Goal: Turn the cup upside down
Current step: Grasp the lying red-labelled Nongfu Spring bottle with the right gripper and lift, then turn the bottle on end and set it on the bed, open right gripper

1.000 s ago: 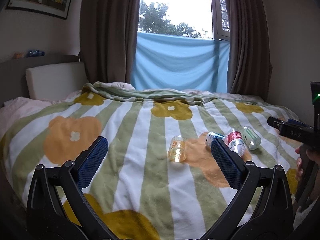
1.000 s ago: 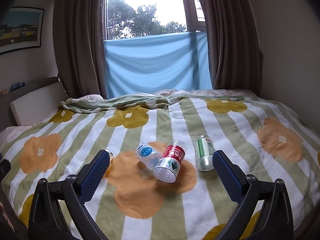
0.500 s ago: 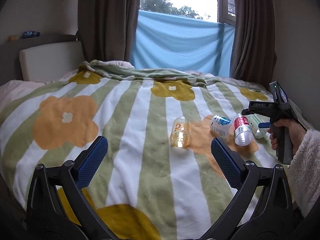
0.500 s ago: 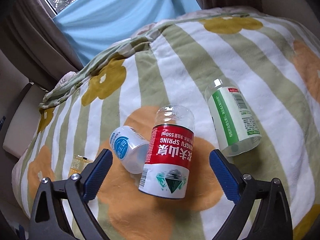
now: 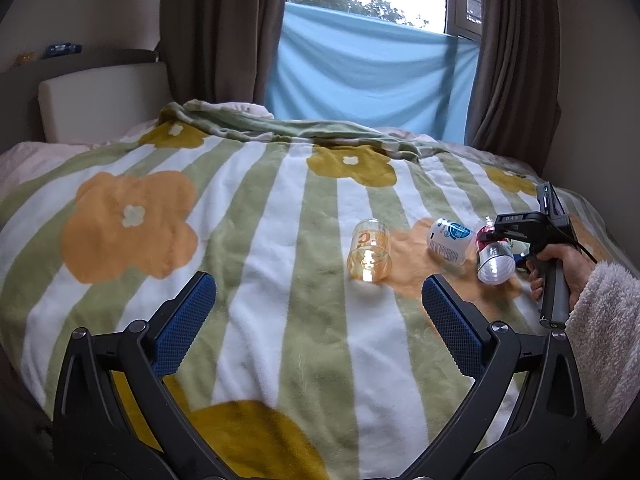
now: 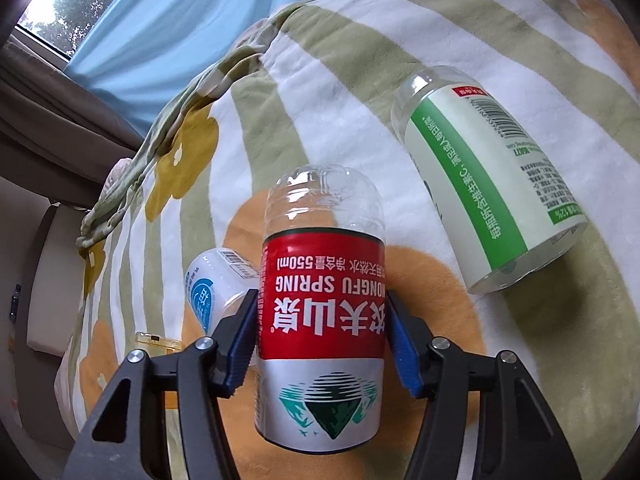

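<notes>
Several cups cut from plastic bottles lie on their sides on the flowered blanket (image 5: 280, 240). My right gripper (image 6: 320, 300) is shut on the red-labelled cup (image 6: 322, 304), its blue pads pressed on both sides of the label, with the open mouth facing the camera. In the left wrist view that same red-labelled cup (image 5: 494, 256) lies at the right with a hand (image 5: 560, 258) holding the right gripper over it. My left gripper (image 5: 317, 284) hangs open above the blanket, short of the amber cup (image 5: 369, 250), with nothing between its fingers.
A blue-labelled cup (image 6: 212, 280) lies just left of the red one, touching or nearly touching it. A green-labelled cup (image 6: 488, 176) lies apart at the right. The amber cup (image 6: 154, 340) peeks out behind the right gripper's left finger. A folded blanket edge (image 5: 280, 128) crosses the bed's far side.
My right gripper dropped down onto the cups and shut on the red-labelled one. My left gripper moved slightly closer to the bed and stayed open.
</notes>
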`<state>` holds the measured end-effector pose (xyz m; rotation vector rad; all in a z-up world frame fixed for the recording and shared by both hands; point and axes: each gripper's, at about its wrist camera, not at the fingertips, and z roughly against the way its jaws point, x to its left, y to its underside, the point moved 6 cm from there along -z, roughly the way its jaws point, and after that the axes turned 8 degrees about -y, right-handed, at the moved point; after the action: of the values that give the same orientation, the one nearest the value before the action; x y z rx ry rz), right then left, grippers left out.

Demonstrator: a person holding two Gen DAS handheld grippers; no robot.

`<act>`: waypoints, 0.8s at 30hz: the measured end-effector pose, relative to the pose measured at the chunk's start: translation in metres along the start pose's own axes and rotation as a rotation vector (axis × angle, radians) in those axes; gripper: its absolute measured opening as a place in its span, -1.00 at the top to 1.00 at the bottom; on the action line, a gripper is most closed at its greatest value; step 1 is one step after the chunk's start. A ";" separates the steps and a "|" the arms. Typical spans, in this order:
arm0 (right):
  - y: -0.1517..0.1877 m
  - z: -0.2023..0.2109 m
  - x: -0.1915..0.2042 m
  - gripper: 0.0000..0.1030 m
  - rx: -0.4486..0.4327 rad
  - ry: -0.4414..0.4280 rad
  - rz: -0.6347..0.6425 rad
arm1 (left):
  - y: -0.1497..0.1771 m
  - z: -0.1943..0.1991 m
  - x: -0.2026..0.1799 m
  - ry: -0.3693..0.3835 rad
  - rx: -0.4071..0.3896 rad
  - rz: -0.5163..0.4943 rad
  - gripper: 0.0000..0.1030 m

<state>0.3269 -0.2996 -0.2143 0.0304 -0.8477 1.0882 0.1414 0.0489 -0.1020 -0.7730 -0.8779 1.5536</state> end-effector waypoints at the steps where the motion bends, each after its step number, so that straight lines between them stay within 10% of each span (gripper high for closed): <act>1: -0.001 0.003 0.002 -0.07 -0.007 -0.005 0.003 | 0.000 0.001 0.000 -0.003 0.000 -0.003 -0.99; 12: 0.056 0.067 0.065 -0.07 0.070 -0.135 0.235 | 0.004 0.013 0.003 0.016 0.002 -0.008 -0.99; 24: 0.158 0.049 0.065 -0.07 0.134 0.044 0.525 | 0.022 0.012 0.004 0.060 0.075 0.002 -0.99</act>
<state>0.1866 -0.1923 -0.1990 -0.1102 -0.7592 1.6311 0.1199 0.0494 -0.1154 -0.7632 -0.7709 1.5487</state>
